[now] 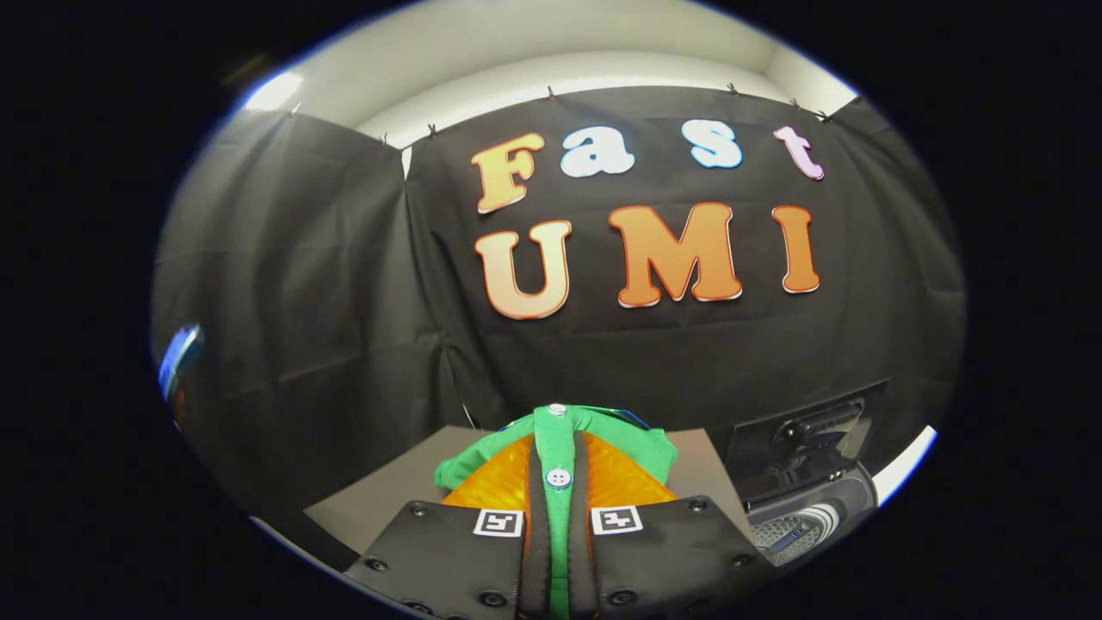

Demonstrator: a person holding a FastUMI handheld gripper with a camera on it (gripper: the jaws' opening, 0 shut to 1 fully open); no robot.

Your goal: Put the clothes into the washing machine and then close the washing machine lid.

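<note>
Shirt (558, 448), green with 2 pale buttons on its placket, hangs up off the table (379, 504), pinched in the gripper (558, 482): both fingers are pressed together on the placket strip, which runs down between them. More of the shirt bunches just past the fingertips, above the table's grey top. Right of the shirt, beyond the table edge, sits the washer (805, 508), its lid (809, 430) raised and the drum open.

One green garment (558, 448) with two white buttons, one washing machine (805, 508), and one hand-held gripper (558, 482) clamping the garment.
</note>
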